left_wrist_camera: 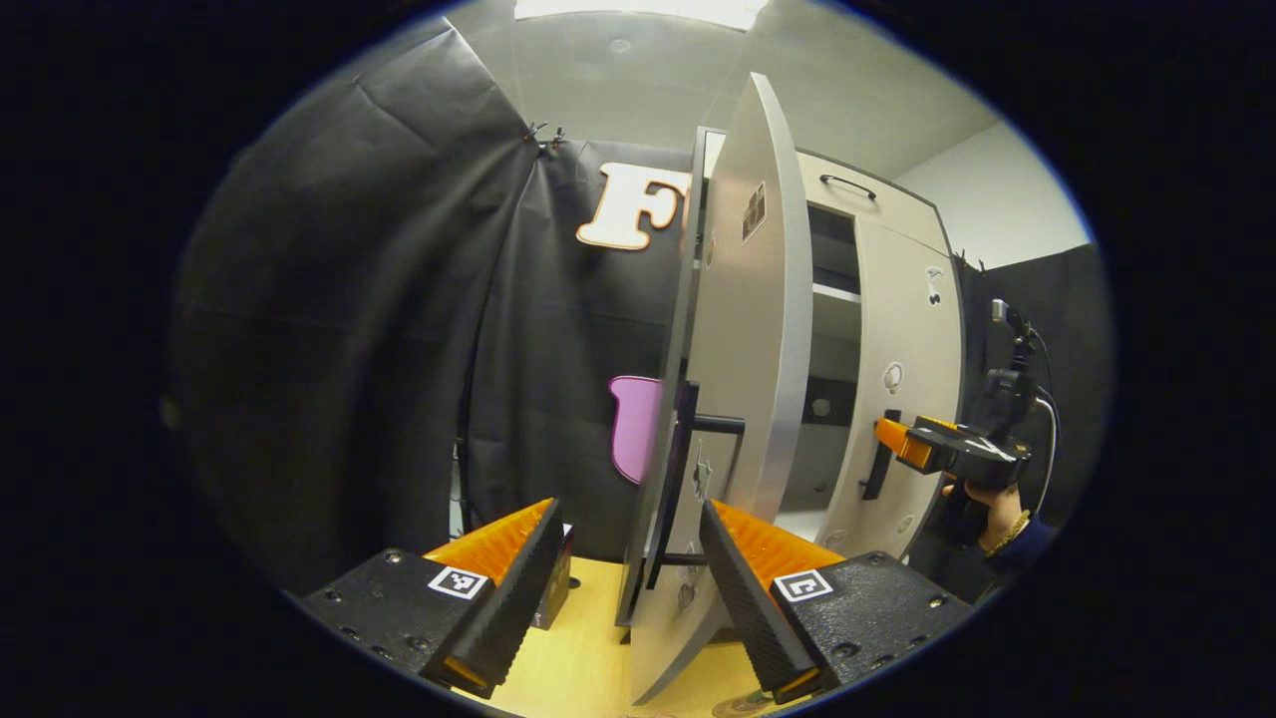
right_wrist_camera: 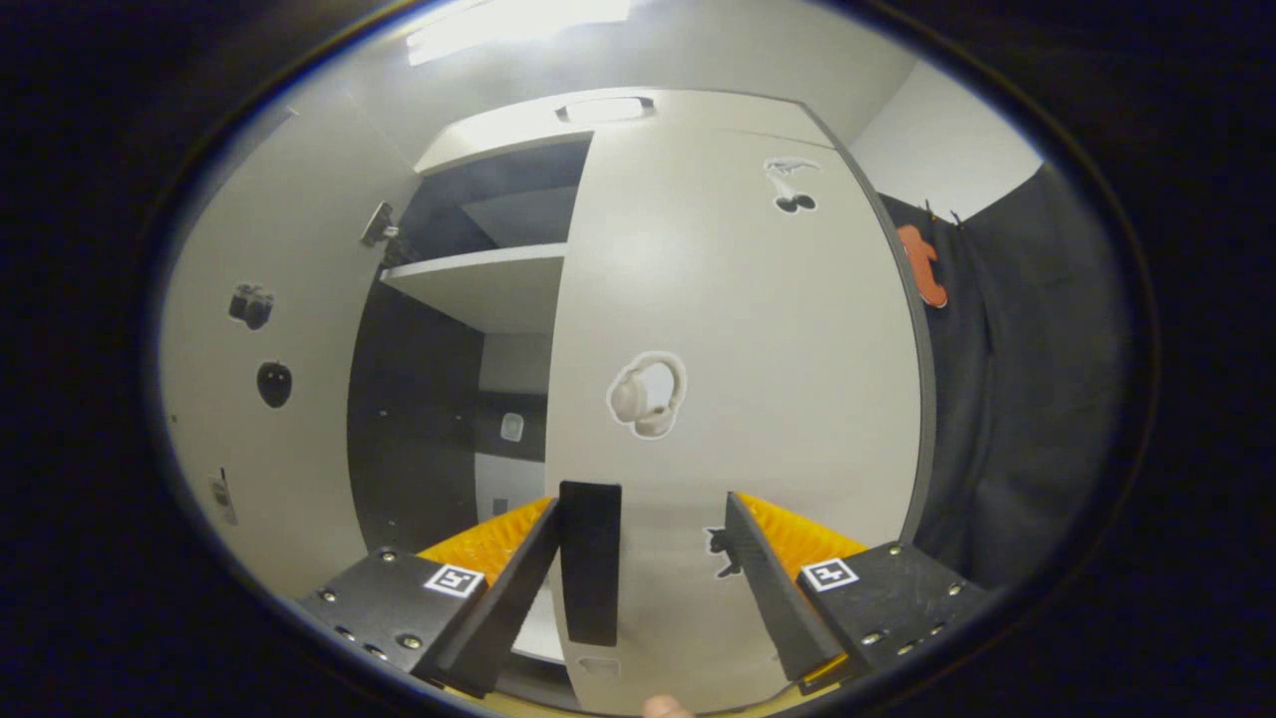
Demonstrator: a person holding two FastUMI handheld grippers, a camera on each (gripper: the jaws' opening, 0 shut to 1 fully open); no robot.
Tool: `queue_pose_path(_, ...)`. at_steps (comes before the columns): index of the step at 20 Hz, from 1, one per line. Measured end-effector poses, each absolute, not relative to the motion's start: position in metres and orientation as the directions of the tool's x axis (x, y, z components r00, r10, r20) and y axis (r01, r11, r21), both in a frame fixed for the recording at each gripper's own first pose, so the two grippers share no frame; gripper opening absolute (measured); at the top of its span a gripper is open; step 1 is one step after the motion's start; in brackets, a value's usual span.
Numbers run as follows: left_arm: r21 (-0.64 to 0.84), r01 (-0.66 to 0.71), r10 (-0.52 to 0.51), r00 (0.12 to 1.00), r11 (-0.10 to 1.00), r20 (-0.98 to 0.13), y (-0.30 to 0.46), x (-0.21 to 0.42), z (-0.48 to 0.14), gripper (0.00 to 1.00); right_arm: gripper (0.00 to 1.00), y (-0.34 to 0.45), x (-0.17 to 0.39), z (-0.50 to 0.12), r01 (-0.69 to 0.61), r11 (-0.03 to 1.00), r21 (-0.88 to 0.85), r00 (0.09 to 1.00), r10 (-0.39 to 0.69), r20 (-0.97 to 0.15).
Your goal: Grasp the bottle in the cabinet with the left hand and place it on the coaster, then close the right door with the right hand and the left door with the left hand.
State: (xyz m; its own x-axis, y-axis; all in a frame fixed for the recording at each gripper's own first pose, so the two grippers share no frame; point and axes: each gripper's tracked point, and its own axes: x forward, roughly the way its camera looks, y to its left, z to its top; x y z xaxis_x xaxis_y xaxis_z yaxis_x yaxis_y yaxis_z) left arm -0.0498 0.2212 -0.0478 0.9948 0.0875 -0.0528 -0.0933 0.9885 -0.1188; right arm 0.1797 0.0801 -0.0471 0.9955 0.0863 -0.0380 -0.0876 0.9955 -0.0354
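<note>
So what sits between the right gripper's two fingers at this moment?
In the right gripper view, the right door's dark vertical handle stands between the open fingers of the right gripper, nearer the left one; neither finger visibly presses it.

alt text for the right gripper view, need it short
The right gripper, open, sits close against the cabinet's nearly closed right door, its black handle between the fingers. To the left, a gap shows a shelf and dark interior, beside the open left door.
</note>
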Motion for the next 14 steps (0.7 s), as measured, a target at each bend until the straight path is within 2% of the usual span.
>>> queue_pose_path(2, -0.121, -0.047, 0.041, 0.998, 0.991, -0.053, 0.204, -0.045, -0.048, 0.89, 0.97, 0.069, 0.172, -0.037, -0.062, 0.996, -0.066, 0.998, 0.061, -0.008)
queue_pose_path(5, -0.126, 0.030, -0.036, 0.998, 0.992, -0.052, 0.176, -0.034, -0.050, 0.89, 0.99, 0.051, 0.165, -0.026, -0.034, 0.997, -0.072, 0.999, 0.035, 0.016)
queue_pose_path(6, -0.127, 0.053, -0.060, 0.997, 0.990, -0.051, 0.167, -0.030, -0.050, 0.92, 0.99, 0.043, 0.162, -0.024, -0.022, 0.997, -0.067, 1.000, 0.023, 0.013)
queue_pose_path(7, -0.129, 0.076, -0.082, 0.995, 0.989, -0.049, 0.158, -0.026, -0.050, 0.89, 0.99, 0.034, 0.161, -0.022, -0.007, 0.998, -0.063, 1.000, 0.008, 0.011)
queue_pose_path(14, -0.140, 0.212, -0.220, 0.974, 0.967, -0.046, 0.103, 0.008, -0.054, 0.89, 0.99, -0.032, 0.134, -0.026, 0.104, 0.992, -0.070, 0.994, -0.106, -0.032)
